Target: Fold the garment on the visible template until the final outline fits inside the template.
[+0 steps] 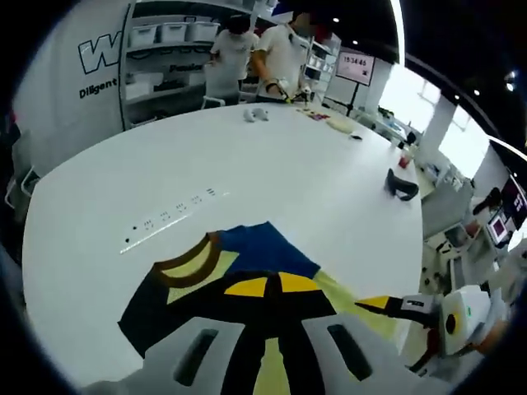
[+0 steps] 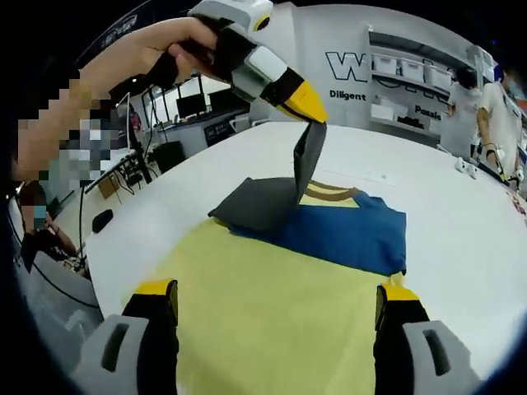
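Note:
The garment point(image 2: 354, 230) lies on a white table point(image 2: 461, 214). It has a blue panel, a dark grey part point(image 2: 255, 206) and a yellow neck with a brown rim point(image 2: 333, 193). In front of it spreads a pale yellow sheet point(image 2: 272, 304). My left gripper point(image 2: 311, 115), held in a hand, is shut on a dark grey flap point(image 2: 309, 156) and lifts it upright above the garment. In the left gripper view its jaws point(image 1: 272, 285) stand closed over the dark cloth point(image 1: 148, 309), with the blue panel point(image 1: 263, 247) beyond. My right gripper point(image 2: 277, 292) is open, wide, low over the yellow sheet.
The right gripper point(image 1: 383, 306) reaches in from the right in the left gripper view. A thin marked strip point(image 1: 165, 220) and a black object point(image 1: 402, 185) lie on the round table point(image 1: 288, 164). Two people point(image 1: 280, 53) stand at its far end by shelves. Desks with monitors point(image 2: 189, 107) lie beyond.

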